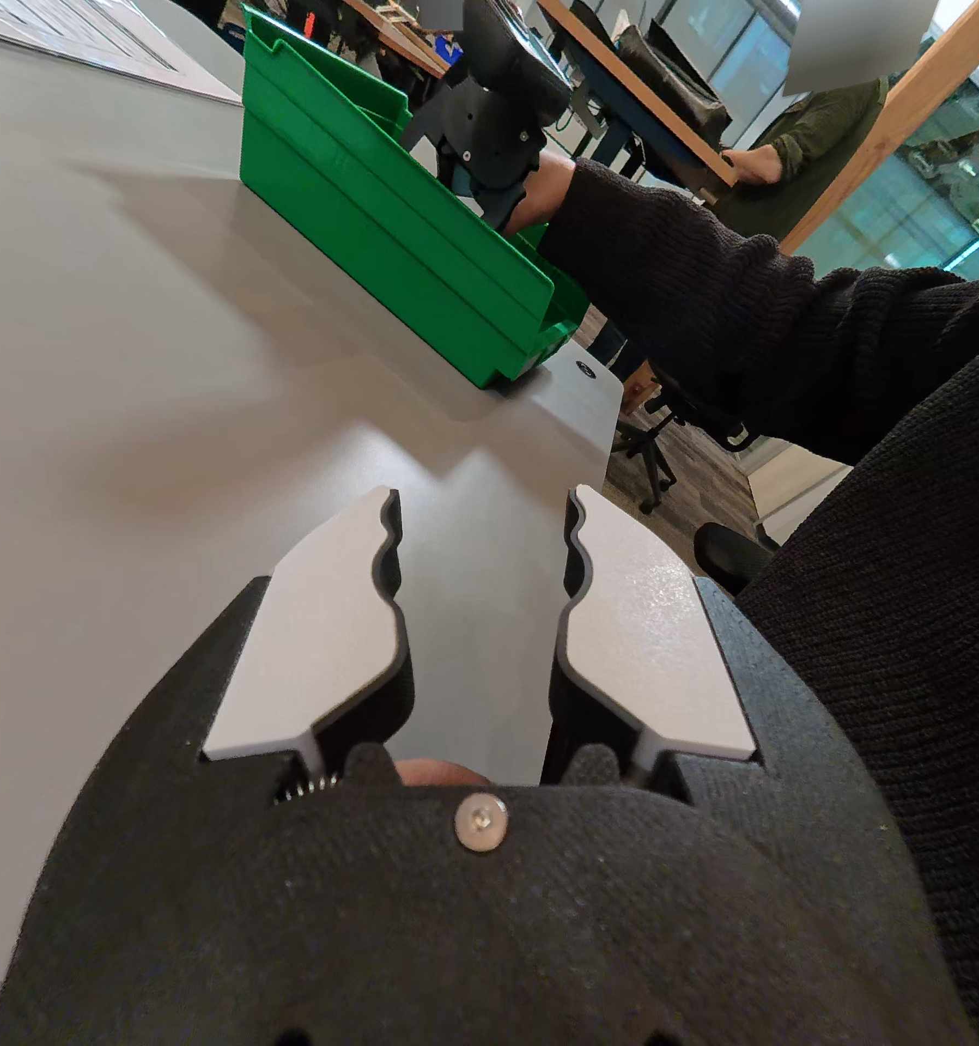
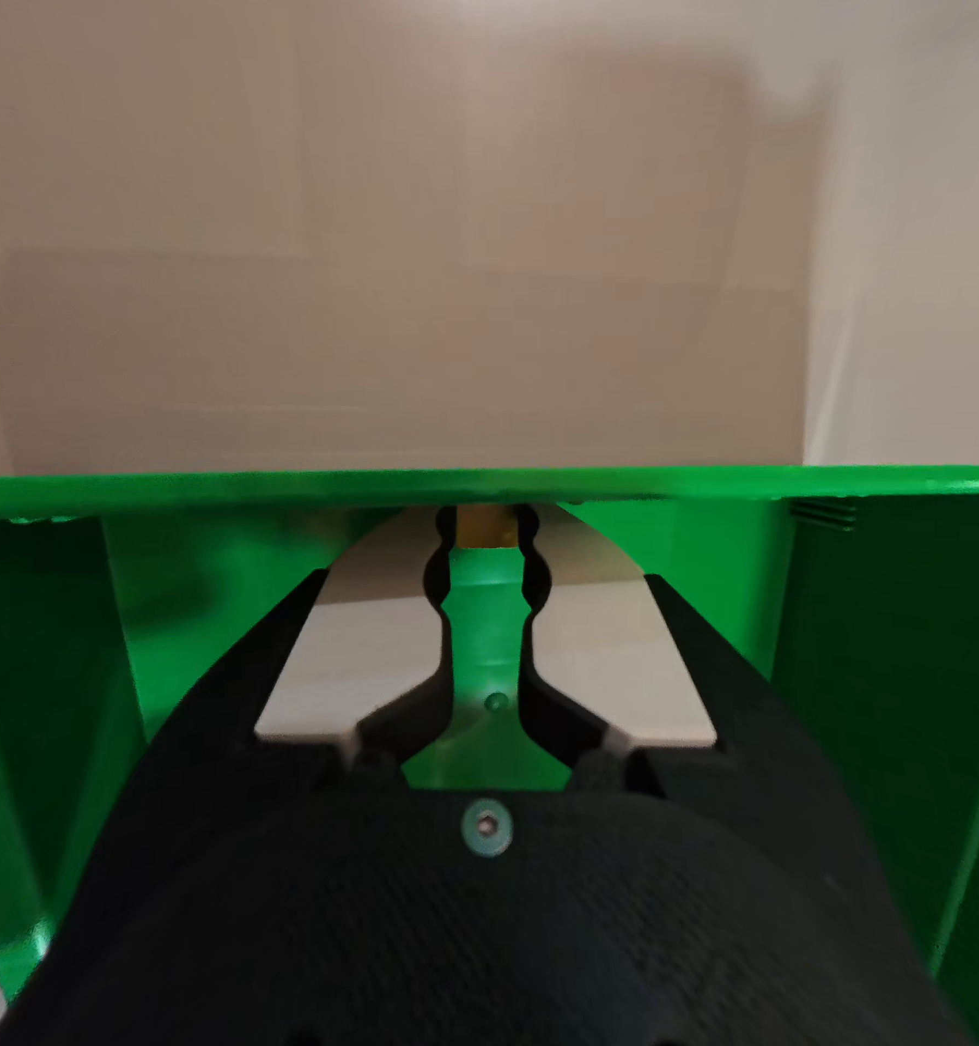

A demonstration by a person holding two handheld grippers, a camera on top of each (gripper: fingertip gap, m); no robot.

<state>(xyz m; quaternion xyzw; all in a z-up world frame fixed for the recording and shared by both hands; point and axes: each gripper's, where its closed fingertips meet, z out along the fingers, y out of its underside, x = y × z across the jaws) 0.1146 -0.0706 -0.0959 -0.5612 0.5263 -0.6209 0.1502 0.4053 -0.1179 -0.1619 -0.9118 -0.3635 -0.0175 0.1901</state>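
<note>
My left gripper [image 1: 482,512] is open and empty, low over the grey table [image 1: 136,368]. A long green plastic bin [image 1: 396,238] stands ahead of it near the table's far edge. In the left wrist view the other gripper [image 1: 490,141] reaches down into that bin, held by a hand in a black knit sleeve [image 1: 702,294]. In the right wrist view my right gripper [image 2: 486,523] is inside the green bin [image 2: 192,594], its tips close to the far wall. Its fingers are shut on a small yellow-tan block [image 2: 484,526], partly hidden under the bin's rim [image 2: 475,488].
A flat white panel [image 1: 79,39] lies on the table at far left. Past the table edge are wooden desks [image 1: 645,85], an office chair [image 1: 651,447] on the floor, and a person in a green top [image 1: 804,153]. Beyond the bin the right wrist view shows bare table [image 2: 475,226].
</note>
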